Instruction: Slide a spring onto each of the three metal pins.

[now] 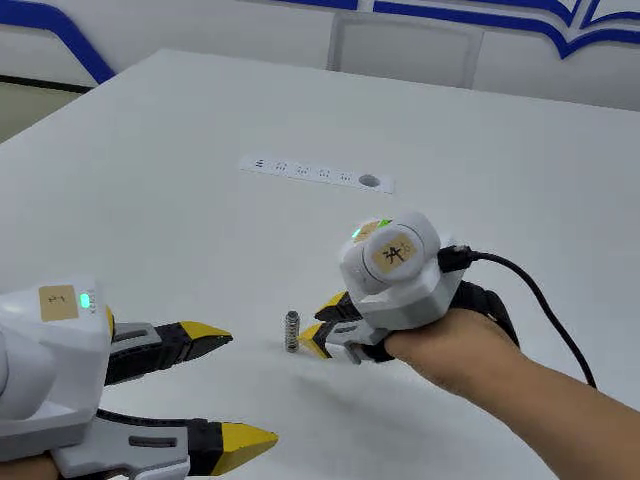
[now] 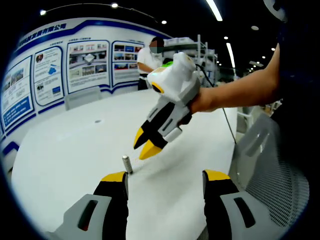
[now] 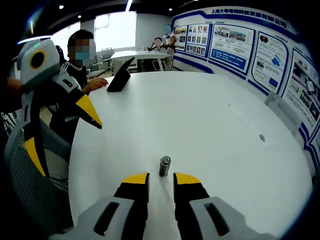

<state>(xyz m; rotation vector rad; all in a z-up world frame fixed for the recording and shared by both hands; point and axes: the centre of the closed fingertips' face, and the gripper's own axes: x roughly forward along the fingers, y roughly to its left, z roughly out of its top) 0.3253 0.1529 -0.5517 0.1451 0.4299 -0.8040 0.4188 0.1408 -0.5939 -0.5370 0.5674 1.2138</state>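
At the near edge of the white table (image 1: 180, 140), the left gripper (image 1: 228, 385) hangs with its jaws spread wide and nothing between them. It is held back from the work, apparently in reserve while the other tool takes the job. Just right of it, about midway along that near edge, a single metal pin (image 1: 292, 331) stands upright, with a coiled spring (image 3: 164, 166) apparently seated down its length. The right gripper (image 1: 322, 321) points its yellow tips at the pin from just beside it, jaws parted by a narrow gap and carrying nothing. The close, low approach suggests it is placed to settle or check the spring. A recessed socket strip (image 1: 315, 172) lies well beyond, toward the far edge. By the task's count, this would be one pin of three.
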